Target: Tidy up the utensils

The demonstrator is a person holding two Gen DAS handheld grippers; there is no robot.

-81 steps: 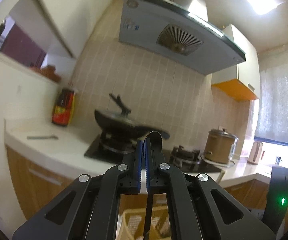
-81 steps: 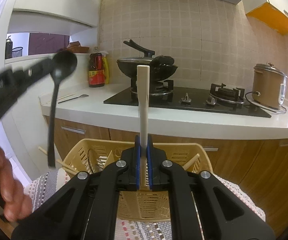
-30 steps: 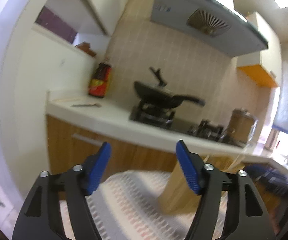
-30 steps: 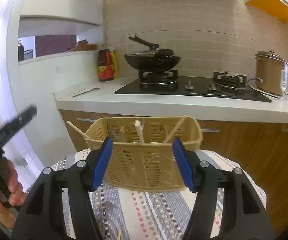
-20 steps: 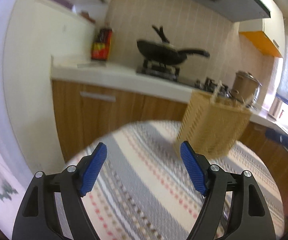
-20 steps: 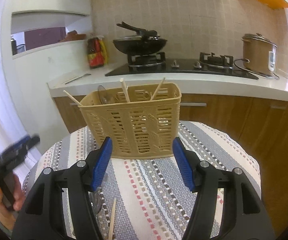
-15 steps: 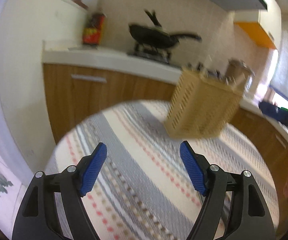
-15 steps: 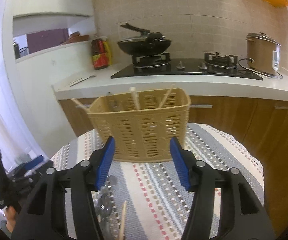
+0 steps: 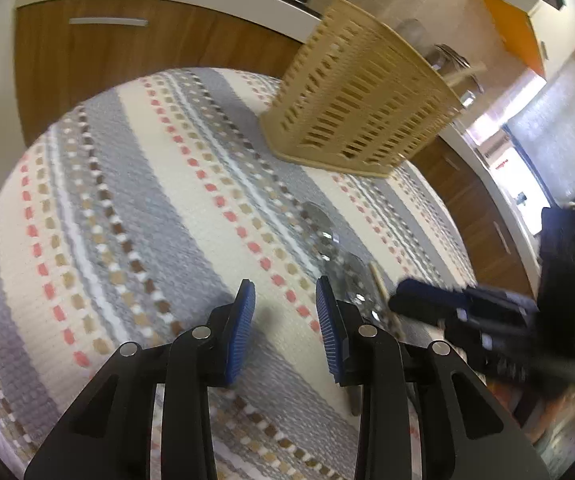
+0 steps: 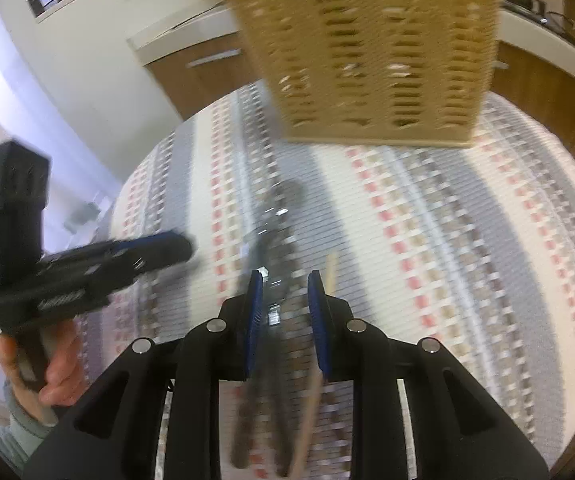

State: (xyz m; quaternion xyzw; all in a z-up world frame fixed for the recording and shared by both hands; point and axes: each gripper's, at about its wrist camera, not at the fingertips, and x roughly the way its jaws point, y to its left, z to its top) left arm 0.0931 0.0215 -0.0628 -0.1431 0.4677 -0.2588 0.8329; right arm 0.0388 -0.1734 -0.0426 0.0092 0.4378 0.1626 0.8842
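Both grippers low over the round table, jaws parted, neither holding anything. Right gripper (image 10: pixel 284 294) noses over the loose pile: metal spoons (image 10: pixel 272 216) lying lengthwise toward the basket, a wooden chopstick (image 10: pixel 330 270) just beside them on the right. Left gripper (image 9: pixel 283 312) sits to the left of the same pile, over bare cloth; spoons (image 9: pixel 329 236) just off its right finger.

Judgement: next pickup underway. Best to take one handle, not the cluster. Spoons overlap, so a pinch mid-pile would likely drag two. Come down on a free handle end, close square across it. Right view is motion-blurred; exact overlap hard to read.

Basket (image 10: pixel 371 56), tan slotted plastic, stands at the far edge of the table, some utensils already poking out of it.

Surface: woven striped tablecloth (image 9: pixel 135 184), grey, cream, red dashes; soft, thin handles sit low in it. Room: kitchen, wood cabinets (image 9: pixel 107 48), white counter behind.
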